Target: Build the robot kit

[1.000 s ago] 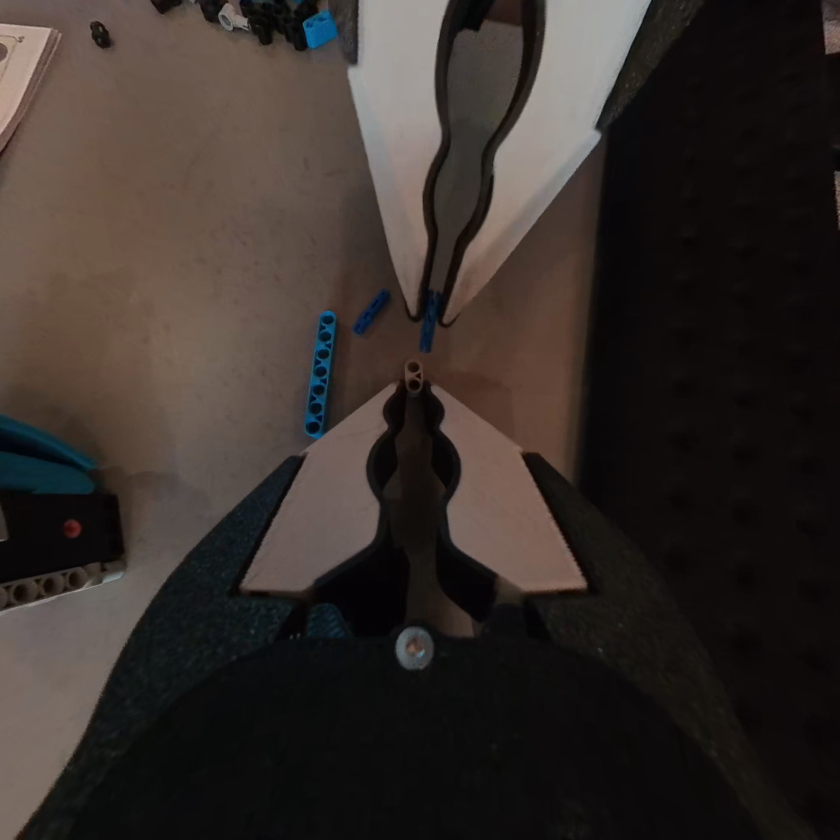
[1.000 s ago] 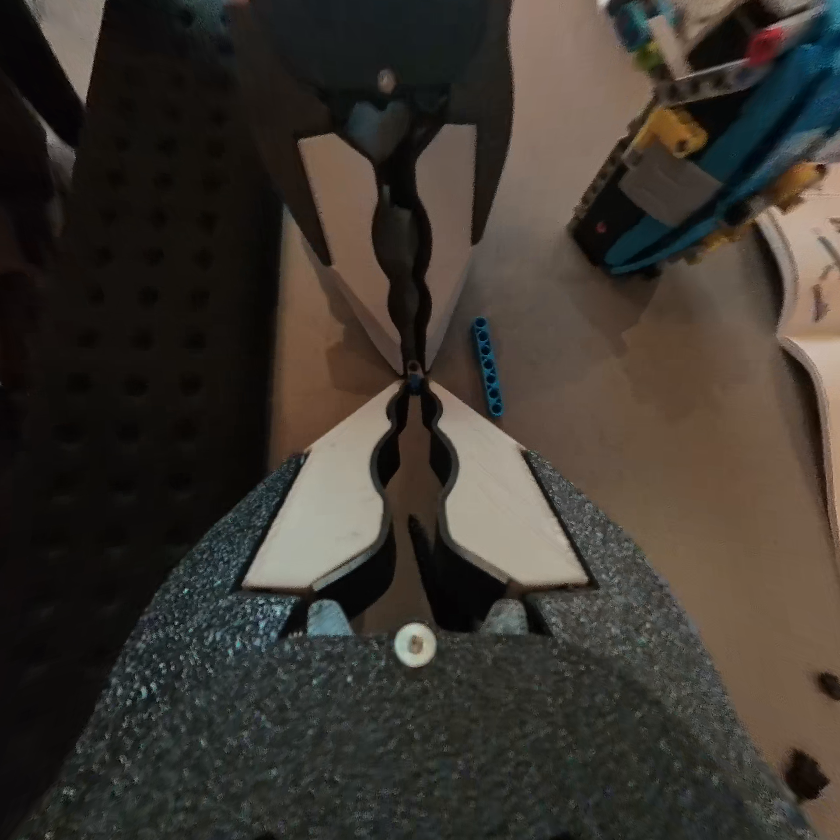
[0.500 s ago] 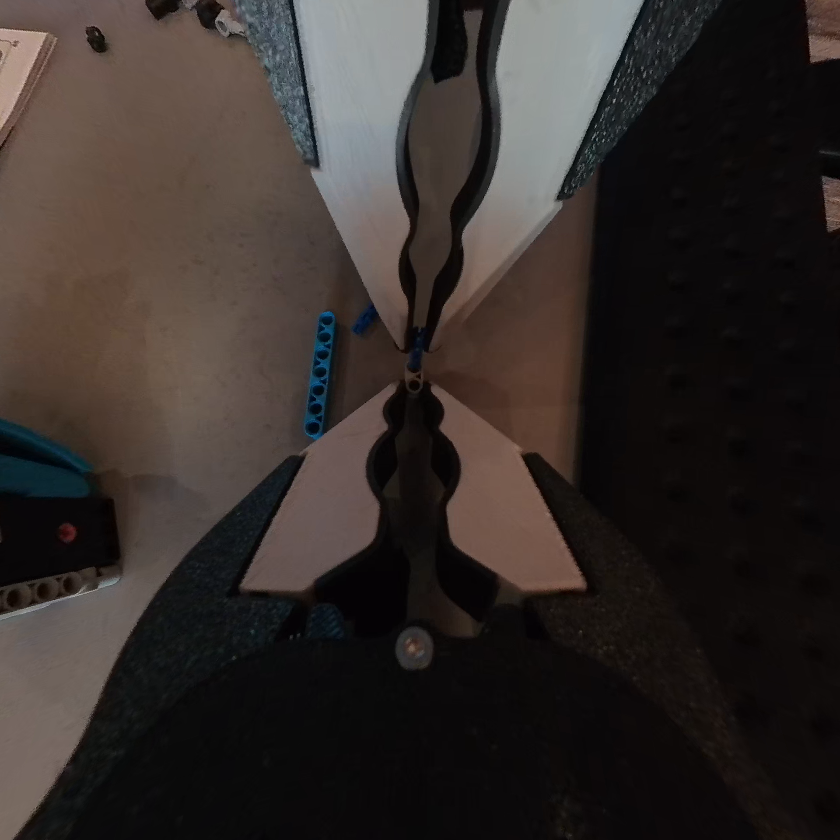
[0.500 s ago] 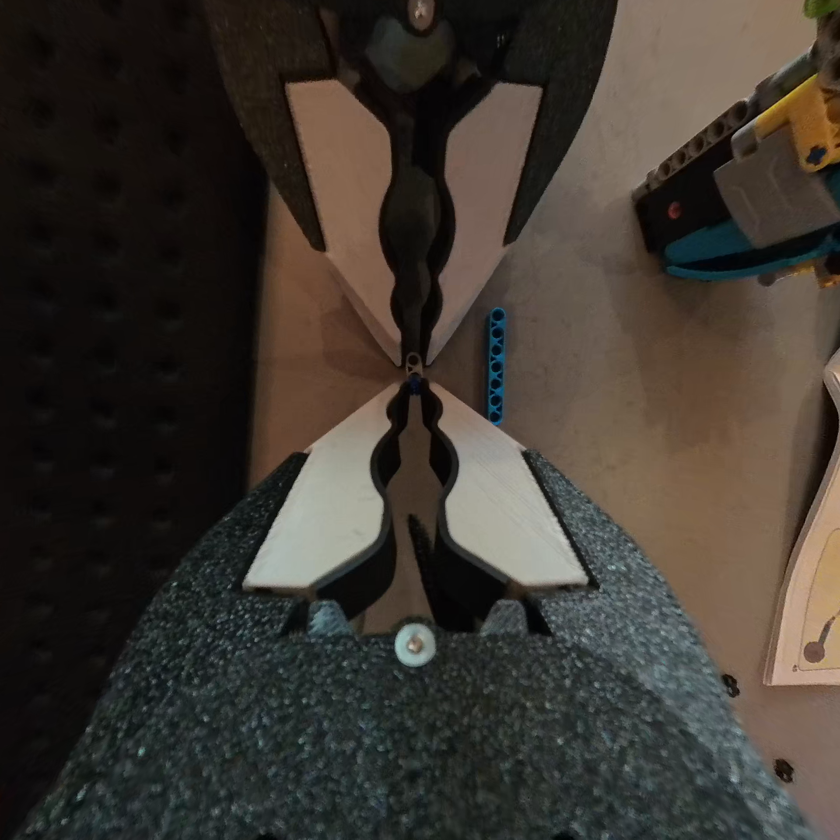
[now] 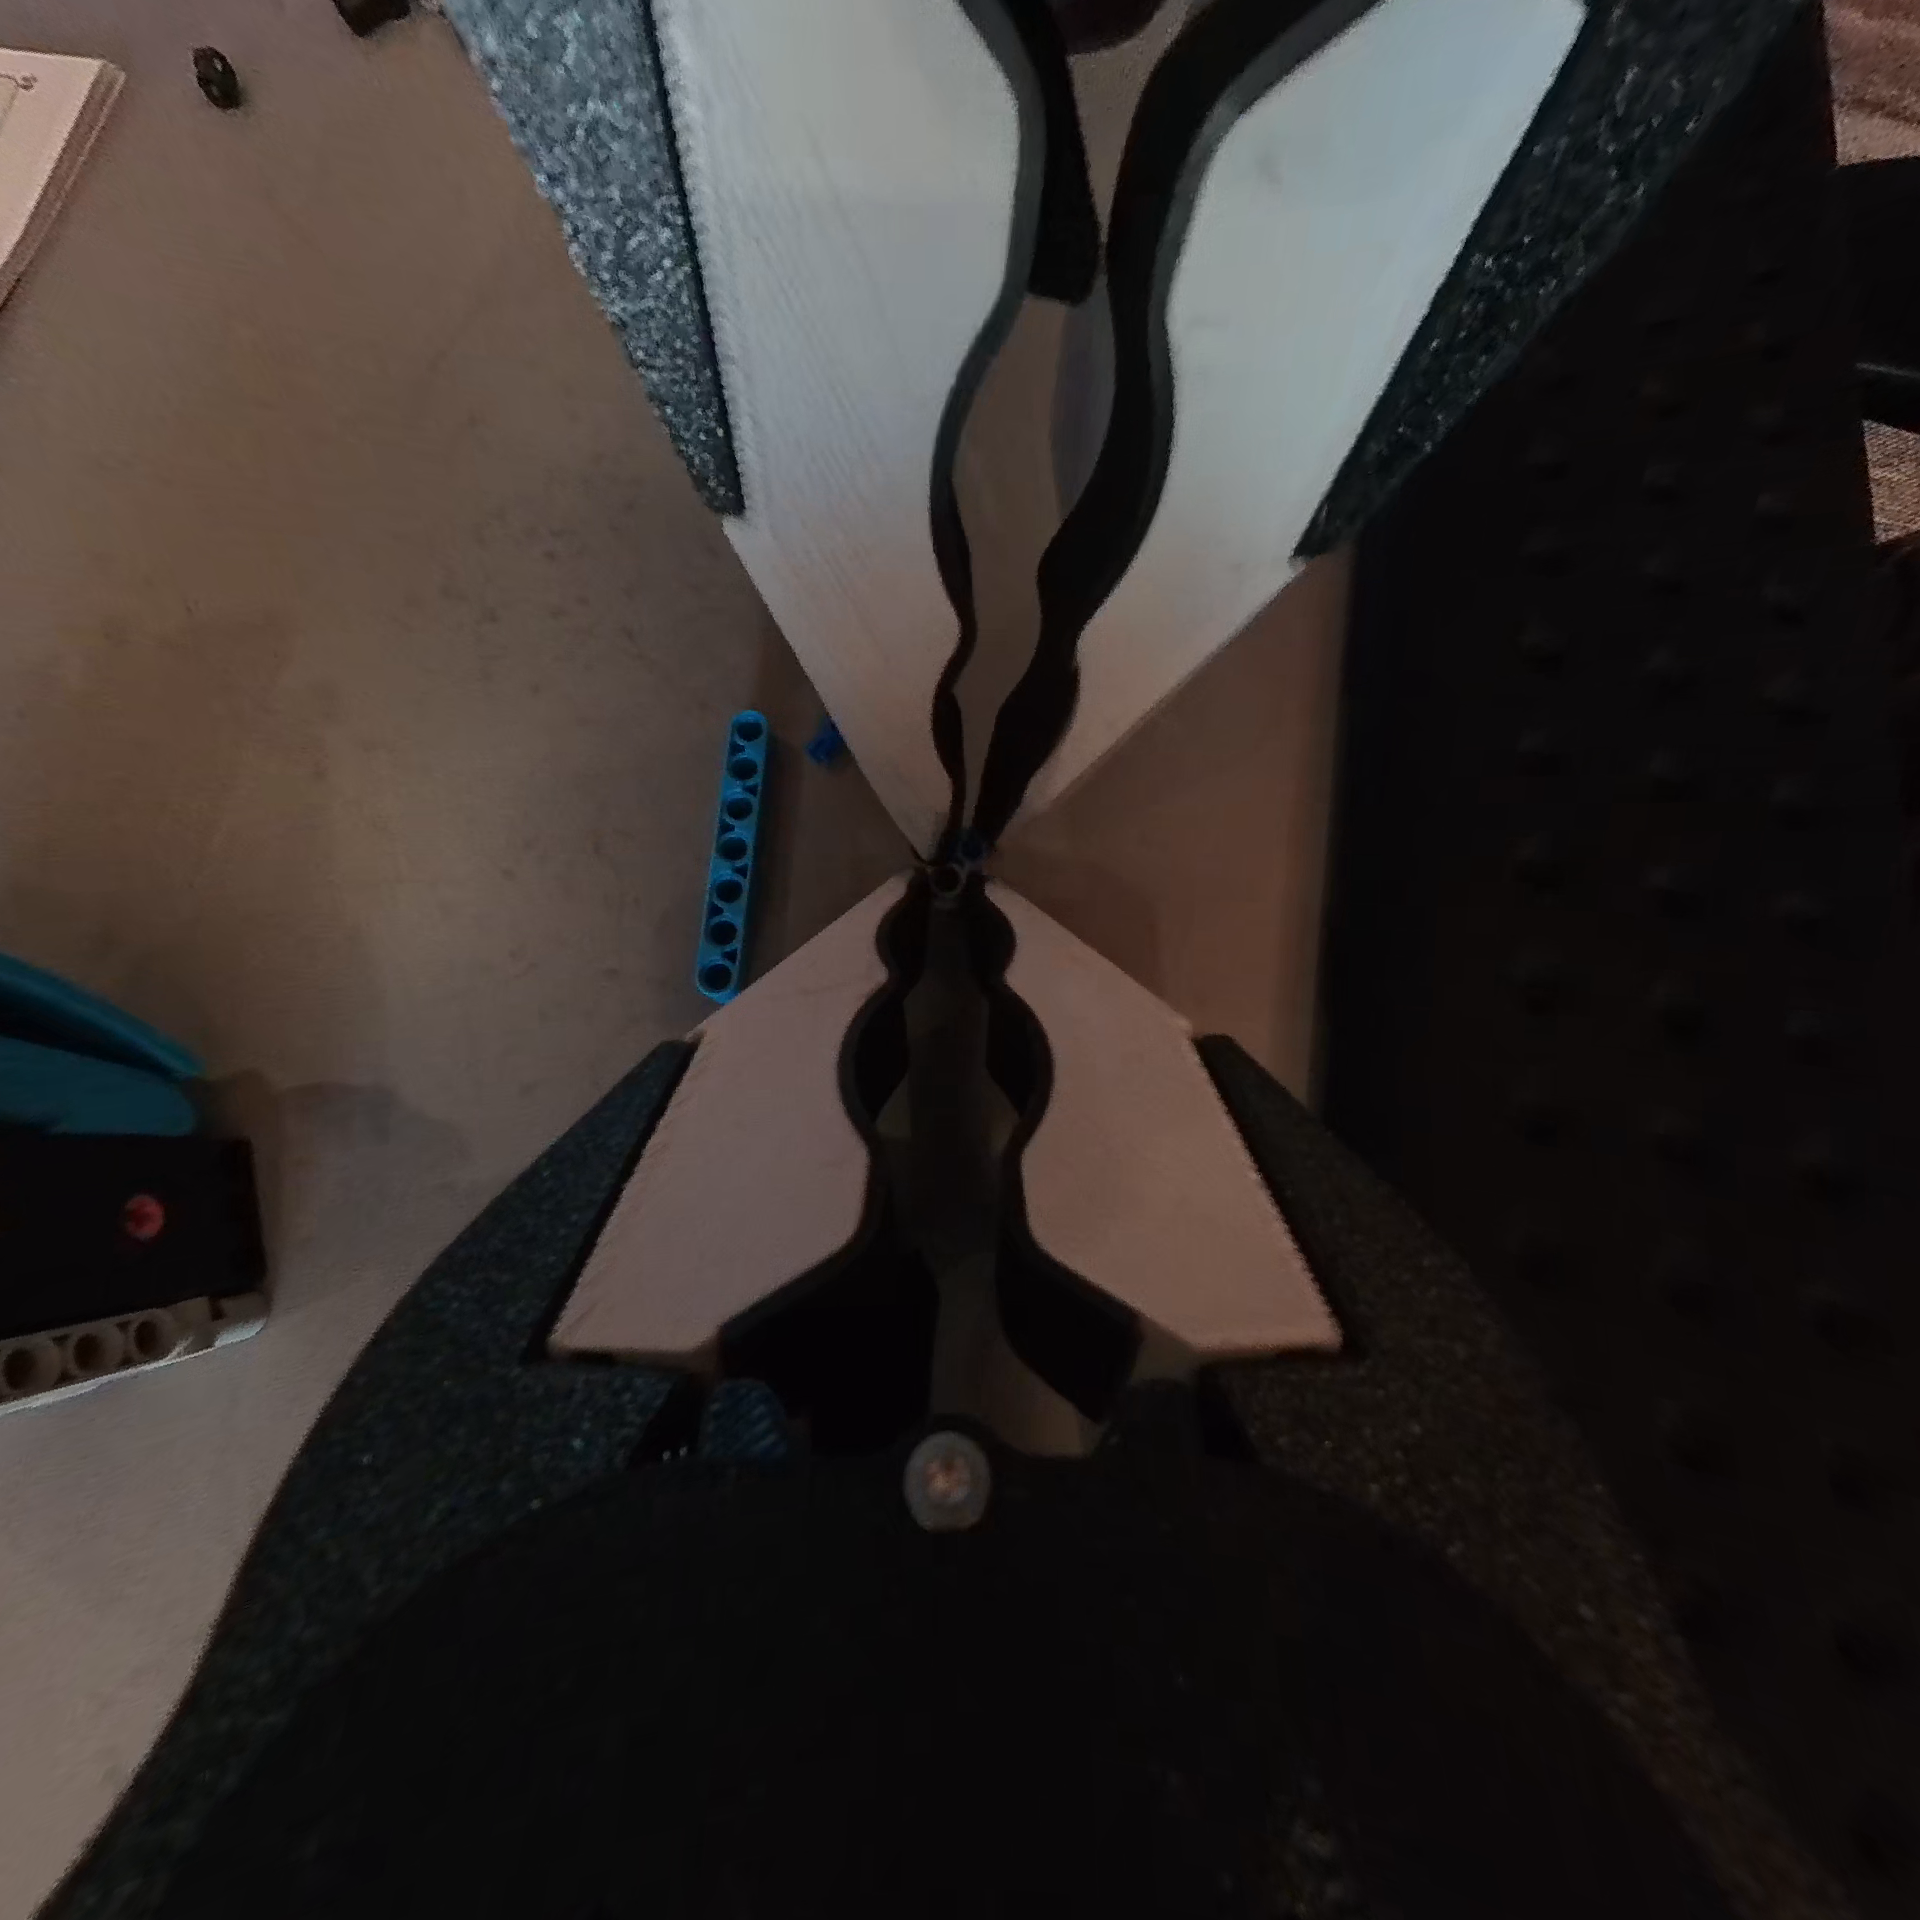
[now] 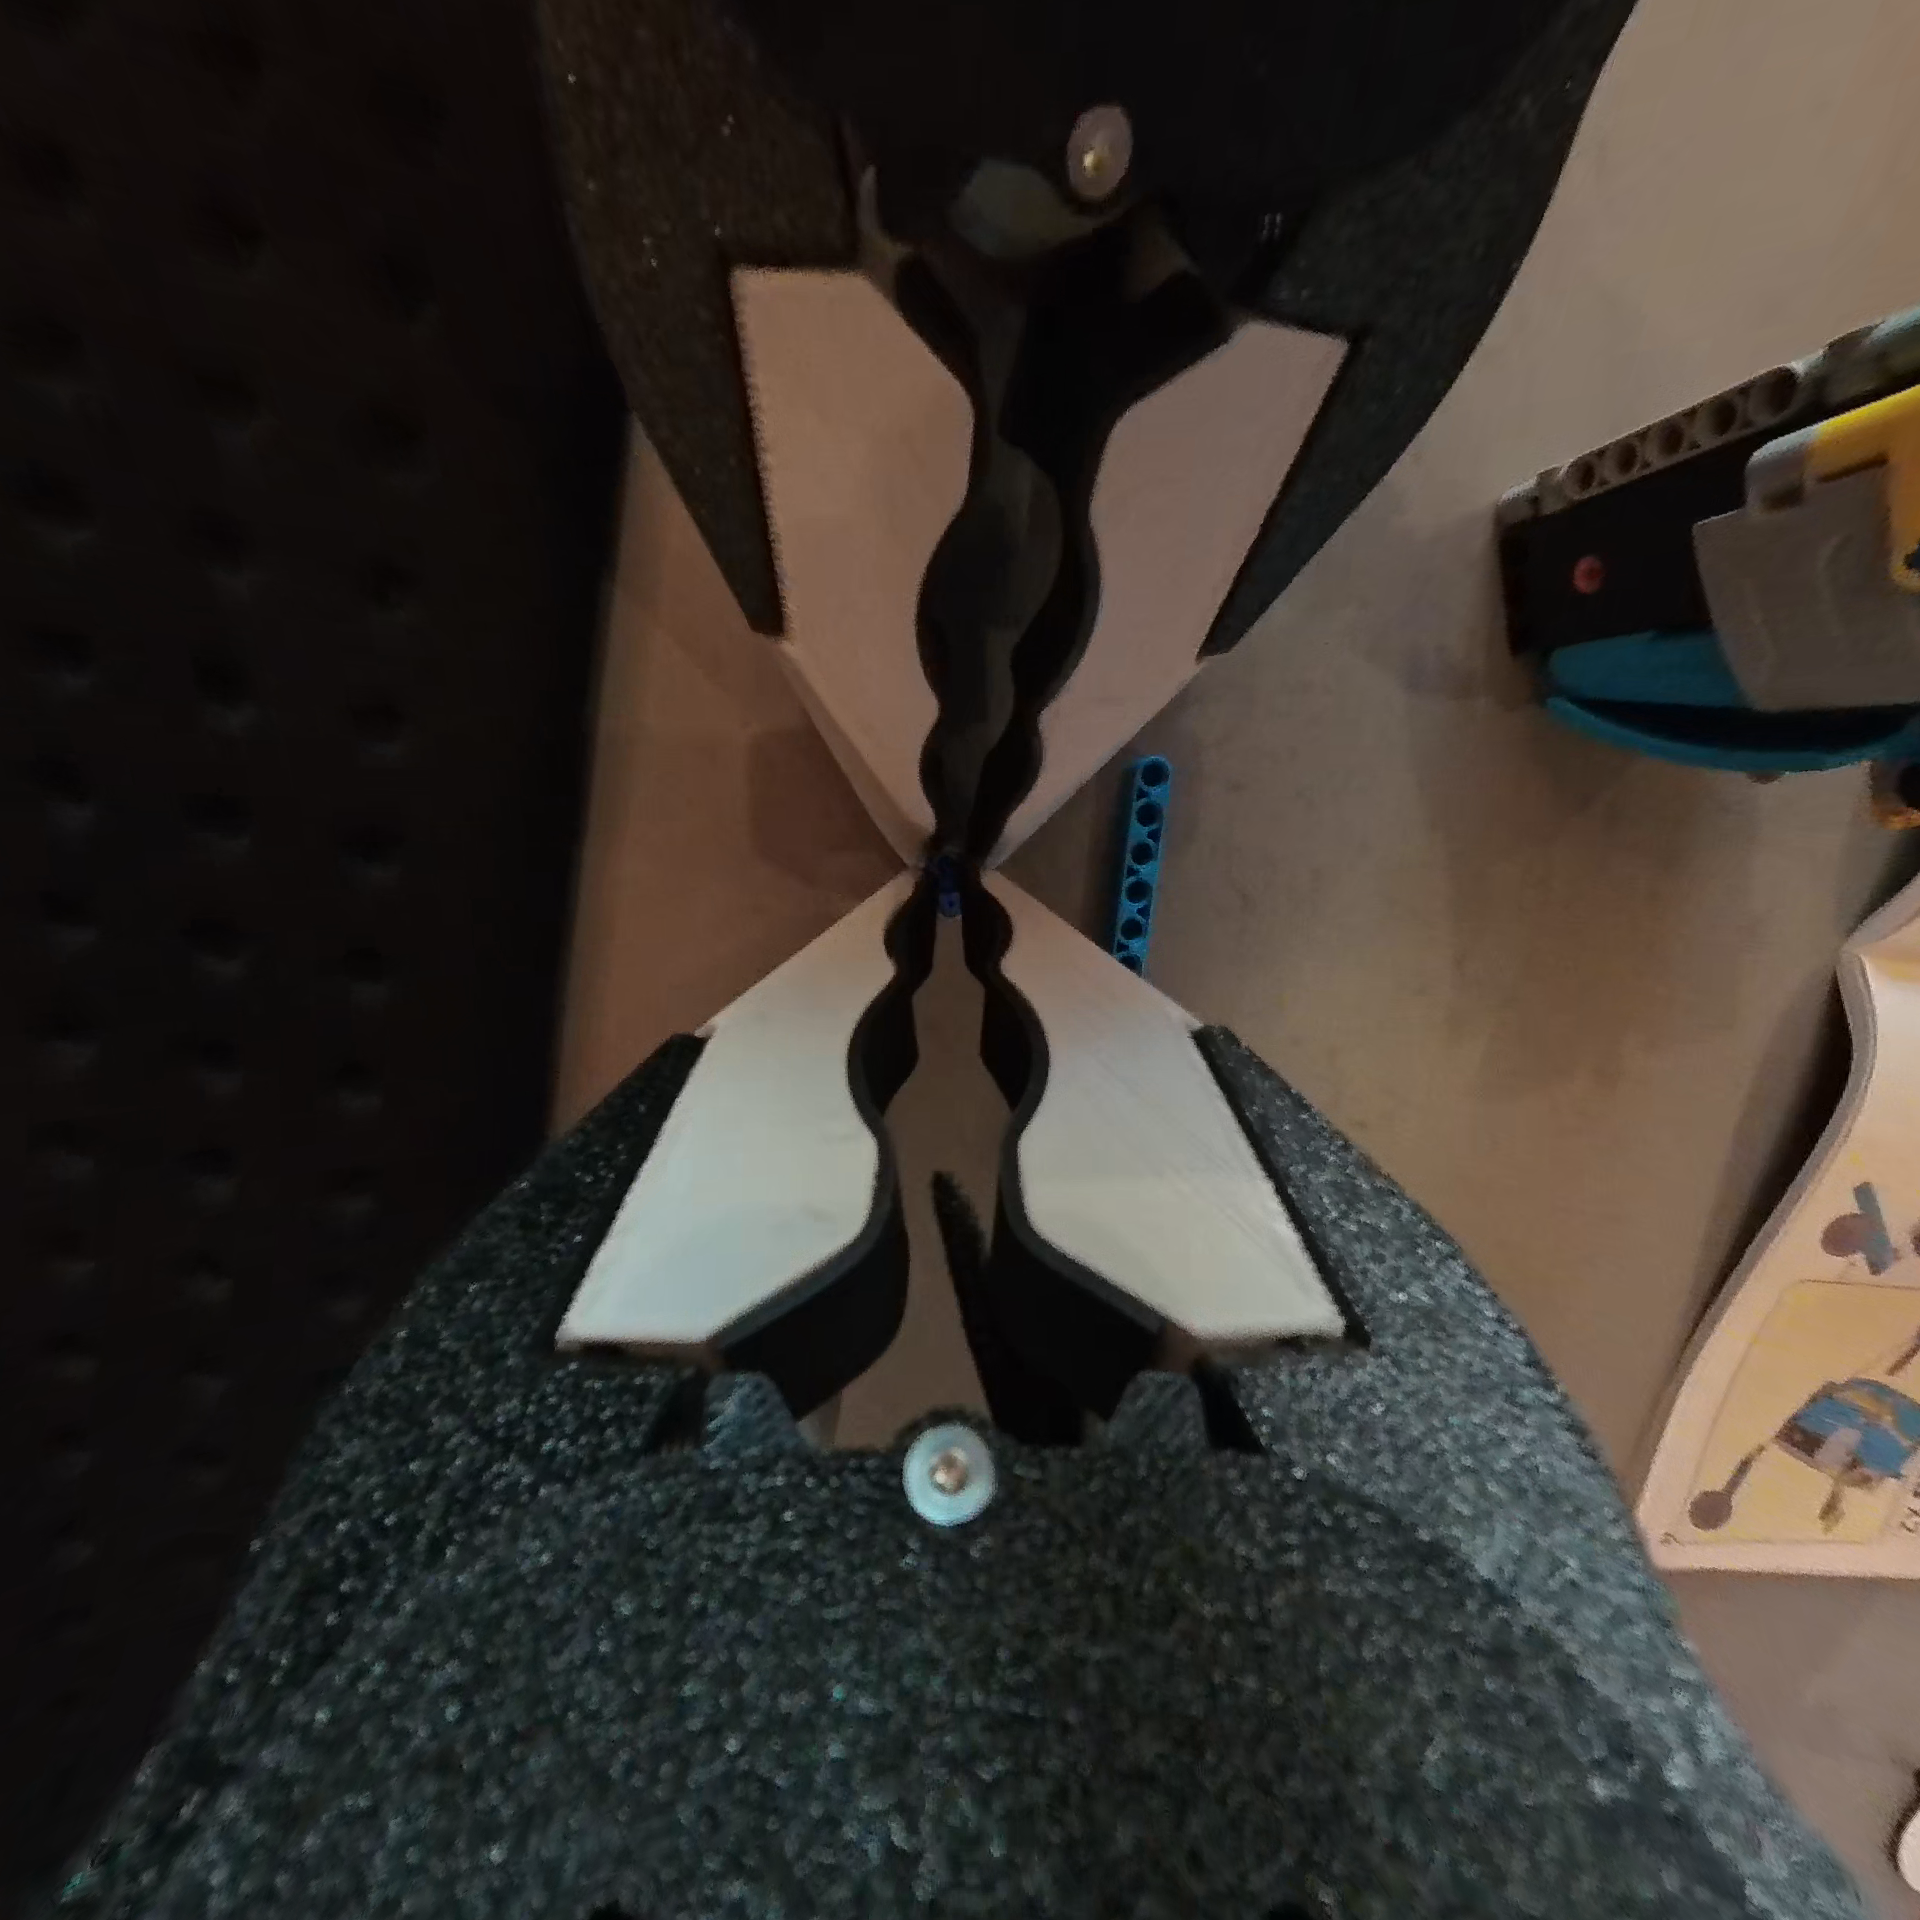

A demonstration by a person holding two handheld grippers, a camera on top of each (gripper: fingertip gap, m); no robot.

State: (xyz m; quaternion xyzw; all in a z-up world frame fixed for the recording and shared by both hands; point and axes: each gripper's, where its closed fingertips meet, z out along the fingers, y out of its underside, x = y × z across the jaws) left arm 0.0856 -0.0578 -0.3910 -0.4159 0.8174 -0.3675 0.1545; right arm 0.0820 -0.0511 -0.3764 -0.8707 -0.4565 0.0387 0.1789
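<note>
My left gripper is shut on a small grey holed piece that pokes out at its tips. My right gripper is shut on a small dark blue pin. The two grippers face each other tip to tip above the tan table. The pin's end meets the grey piece, which shows only as a dark sliver between the left gripper's tips in the right wrist view. A light blue holed beam lies flat on the table just left of the tips; it also shows in the right wrist view.
A second small blue pin lies by the beam. A black, teal, grey and yellow brick model stands on one side. An instruction booklet lies near it. A black perforated mat borders the other side.
The two grippers have closed the gap between them. The blue pin, held apart from the grey piece a second ago, now touches it. Both stay shut.
</note>
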